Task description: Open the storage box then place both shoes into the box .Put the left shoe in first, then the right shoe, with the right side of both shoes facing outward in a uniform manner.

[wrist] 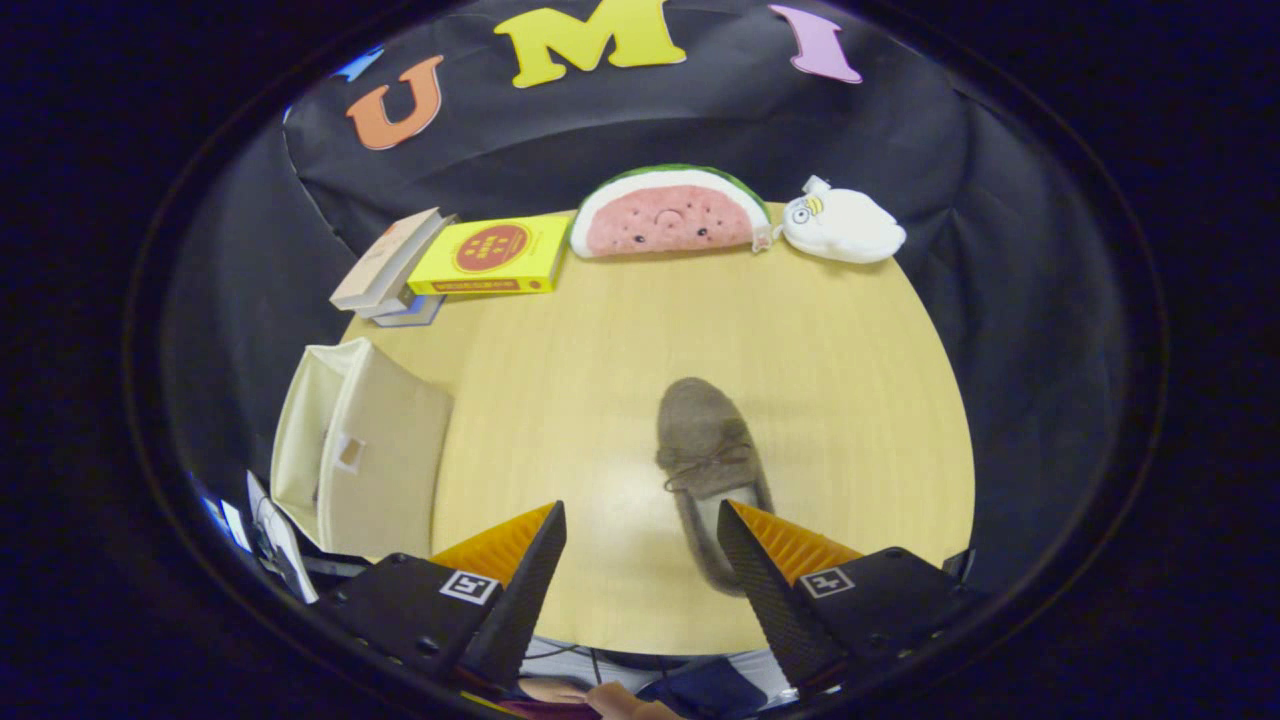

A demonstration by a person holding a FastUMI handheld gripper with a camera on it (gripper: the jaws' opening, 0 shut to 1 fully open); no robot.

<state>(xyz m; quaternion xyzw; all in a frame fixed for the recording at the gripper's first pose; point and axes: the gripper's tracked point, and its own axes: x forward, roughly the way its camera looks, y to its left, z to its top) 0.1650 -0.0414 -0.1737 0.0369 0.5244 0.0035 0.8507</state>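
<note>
The gripper (640,520) is positioned above the near part of the round light-wood table (850,380). Its two fingers are spread wide apart and grip nothing; bare tabletop lies between them.

One grey-brown fuzzy moccasin shoe with a lace bow (708,450) lies on the table, toe pointing far and heel pointing near. Its heel end sits against the inner edge of the right finger, which overlaps it in the view; whether the finger touches the shoe cannot be told. The left finger is well apart from the shoe.

The cream fabric storage box (375,460) stands at the left edge of the table, just beyond the left finger. Its front panel has a small cut-out handle. An open cavity is visible on its left side.

At the far edge of the table, left to right:
- a stack of books (390,265);
- a yellow book with a red round emblem (492,255), just beside the stack;
- a watermelon-slice plush toy (668,212);
- a white plush toy (842,226).
</note>
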